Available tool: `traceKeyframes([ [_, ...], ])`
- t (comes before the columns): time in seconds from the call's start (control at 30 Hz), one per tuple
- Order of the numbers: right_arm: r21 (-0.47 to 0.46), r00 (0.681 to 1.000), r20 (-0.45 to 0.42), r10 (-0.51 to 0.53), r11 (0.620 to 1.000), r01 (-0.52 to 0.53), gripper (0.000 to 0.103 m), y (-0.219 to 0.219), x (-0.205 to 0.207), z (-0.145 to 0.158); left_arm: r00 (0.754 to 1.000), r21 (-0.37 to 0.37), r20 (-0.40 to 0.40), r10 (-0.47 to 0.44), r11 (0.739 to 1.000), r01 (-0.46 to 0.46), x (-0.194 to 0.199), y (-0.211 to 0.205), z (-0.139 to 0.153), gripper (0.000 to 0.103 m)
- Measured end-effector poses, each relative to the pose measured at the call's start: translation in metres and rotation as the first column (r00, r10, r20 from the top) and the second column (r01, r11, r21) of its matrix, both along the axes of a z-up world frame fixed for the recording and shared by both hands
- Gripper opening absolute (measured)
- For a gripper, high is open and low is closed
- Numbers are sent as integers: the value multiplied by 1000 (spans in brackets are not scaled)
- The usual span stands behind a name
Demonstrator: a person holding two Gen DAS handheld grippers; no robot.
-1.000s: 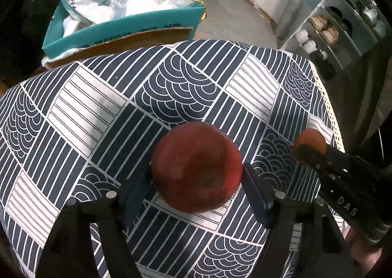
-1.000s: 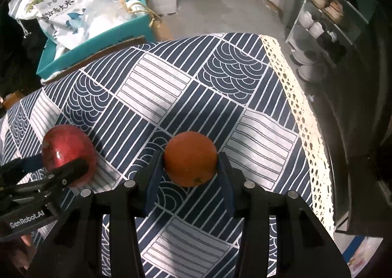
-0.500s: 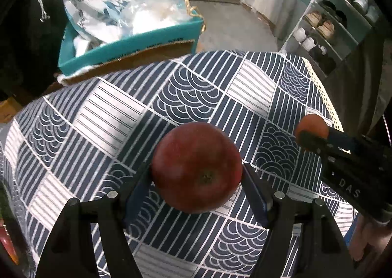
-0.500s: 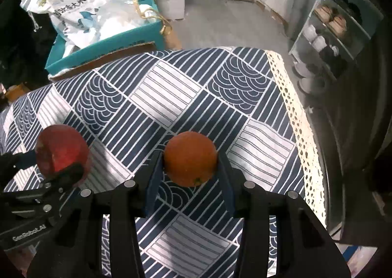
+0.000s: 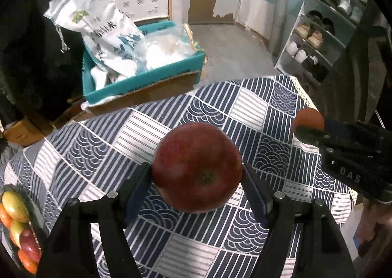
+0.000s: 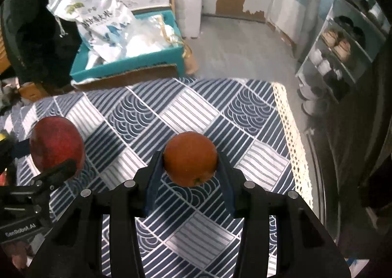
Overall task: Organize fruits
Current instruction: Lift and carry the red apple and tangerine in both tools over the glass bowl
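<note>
both views are dim indoor pictures with a cool cast. the brightest zone is the pale floor [image 6: 235,50] and white wall in the upper middle of each frame, and light spills from there onto the patterned cloth of the worktop [image 5: 220,111]. a soft sheen sits on the upper face of the apple [image 5: 197,167] in the left wrist view, while its underside is shaded. the orange [image 6: 190,158] in the right wrist view is evenly lit with no glare. heavy fisheye bending curves the shoe rack [image 5: 325,33] at the right edge, and black vignette fills every corner. the far left edge is murky and slightly smeared.
</note>
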State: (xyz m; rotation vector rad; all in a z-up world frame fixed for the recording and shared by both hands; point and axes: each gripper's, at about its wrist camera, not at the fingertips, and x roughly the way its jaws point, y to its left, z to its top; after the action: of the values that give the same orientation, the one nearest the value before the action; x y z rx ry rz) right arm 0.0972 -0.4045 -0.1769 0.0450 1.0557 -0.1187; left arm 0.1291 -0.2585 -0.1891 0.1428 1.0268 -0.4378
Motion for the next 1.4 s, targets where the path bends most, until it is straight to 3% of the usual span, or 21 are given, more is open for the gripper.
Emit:
traceKeyframes([
  [0.47,21,991,95,98,995,-100,43,44,-5,54,996,-37,69,54,998,-52,-11,52,52,75],
  [1.0,49,955,199,221,971,-235,43,108,-9,109,978,-83,133,162,985,-152,-34,131,112,75],
  [1.4,57,913,235,334,933,-356,43,167,-12,128,959,-75,158,236,971,-227,-56,200,128,75],
])
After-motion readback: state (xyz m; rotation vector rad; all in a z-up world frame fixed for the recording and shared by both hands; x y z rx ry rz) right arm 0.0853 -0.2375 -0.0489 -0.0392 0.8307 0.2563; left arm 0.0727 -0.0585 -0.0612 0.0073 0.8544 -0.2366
